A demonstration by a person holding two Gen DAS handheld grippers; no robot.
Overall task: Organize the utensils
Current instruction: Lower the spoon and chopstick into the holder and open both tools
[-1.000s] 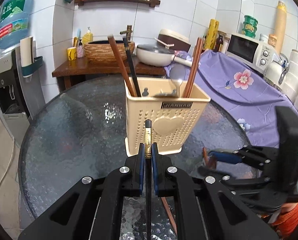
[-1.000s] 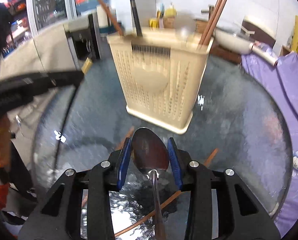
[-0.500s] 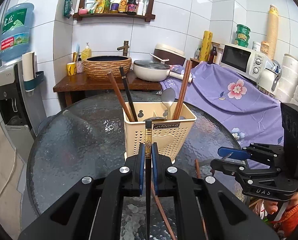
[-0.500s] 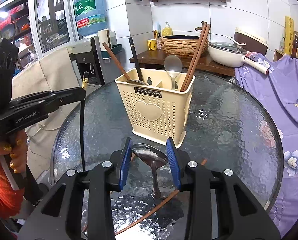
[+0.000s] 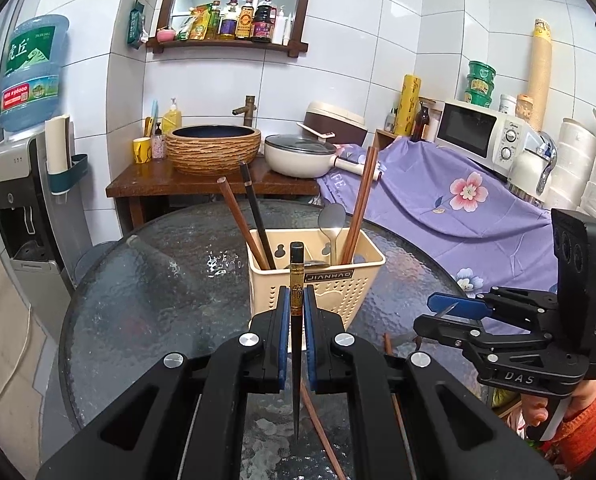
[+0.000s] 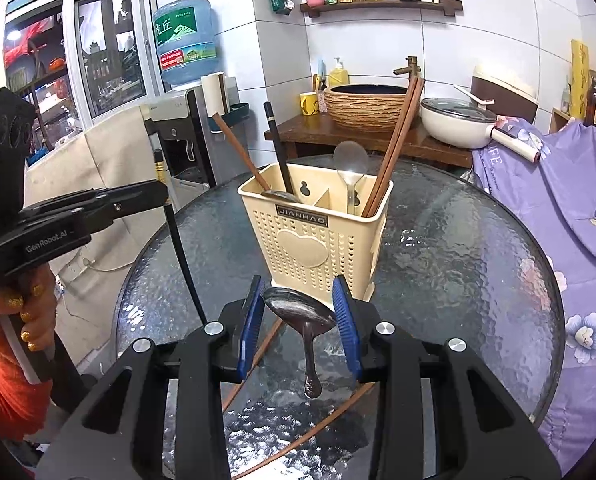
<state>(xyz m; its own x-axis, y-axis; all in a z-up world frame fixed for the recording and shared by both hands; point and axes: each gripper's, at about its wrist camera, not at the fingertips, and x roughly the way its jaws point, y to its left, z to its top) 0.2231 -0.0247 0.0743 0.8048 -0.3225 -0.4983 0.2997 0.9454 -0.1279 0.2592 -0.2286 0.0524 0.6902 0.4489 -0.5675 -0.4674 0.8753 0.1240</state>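
Two-compartment holder [image 6: 318, 236]: chopsticks [image 6: 394, 148], spoons [image 6: 350, 168] inside.

We look down along each pair of tongs, close above the table [image 5: 138, 320]; both views share the cream holder [image 5: 318, 280].

Right gripper [image 6: 299, 312]: clamped on spoon [image 6: 302, 312] bowl, handle hanging down.
Left gripper [image 6: 160, 196]: black chopstick [image 6: 178, 236] pinched.
Holder [image 6: 318, 236]: stood on table [image 6: 458, 260].
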